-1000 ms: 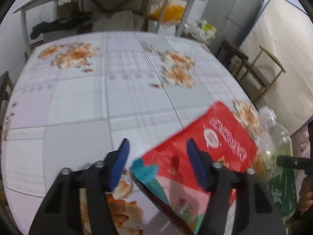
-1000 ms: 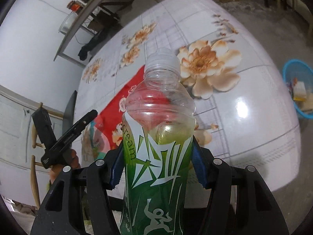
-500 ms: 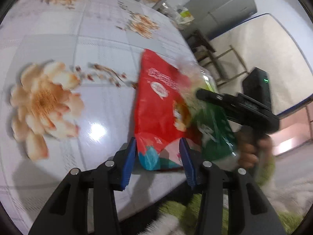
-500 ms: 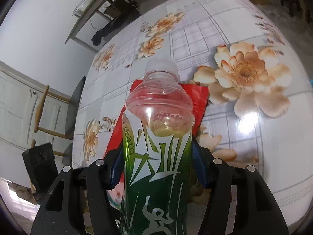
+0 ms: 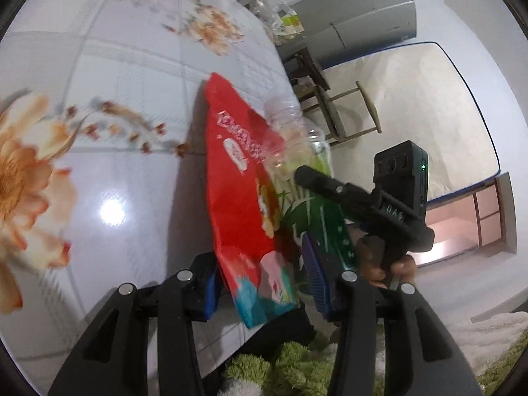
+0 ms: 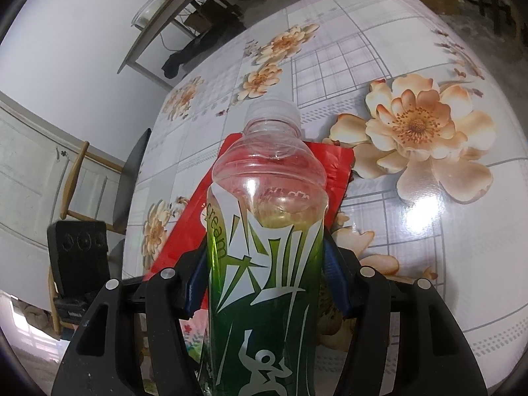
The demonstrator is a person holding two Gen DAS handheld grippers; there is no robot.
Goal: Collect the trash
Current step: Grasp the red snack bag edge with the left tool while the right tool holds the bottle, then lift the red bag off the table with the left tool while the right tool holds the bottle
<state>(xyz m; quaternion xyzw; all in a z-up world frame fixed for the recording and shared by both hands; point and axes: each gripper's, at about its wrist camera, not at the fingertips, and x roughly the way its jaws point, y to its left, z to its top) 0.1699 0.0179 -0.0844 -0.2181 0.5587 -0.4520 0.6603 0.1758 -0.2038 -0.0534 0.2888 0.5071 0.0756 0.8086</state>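
A red snack bag (image 5: 241, 198) lies on the flowered table (image 5: 132, 82), its lower end reaching past the near table edge. My left gripper (image 5: 262, 283) has that lower end between its blue pads, which press on both of the bag's side edges. A clear bottle with a green label (image 6: 267, 198) and a white cap stands upright in my right gripper (image 6: 267, 283), which is shut on its labelled body. The bottle hovers just over the bag (image 6: 184, 231). In the left wrist view the bottle (image 5: 297, 151) sits right of the bag, with one right-gripper finger (image 5: 330, 186) across it.
Right of the table stand a wooden chair (image 5: 346, 112), a grey cabinet (image 5: 363, 23) and a leaning mattress (image 5: 429, 105). A green shaggy rug (image 5: 280, 363) lies below the table edge. A shelf table (image 6: 158, 23) and another chair (image 6: 76, 178) stand behind.
My left gripper swung round to the bag's lower end at the table edge and its jaws narrowed onto it. The right gripper kept the bottle and tilted slightly.
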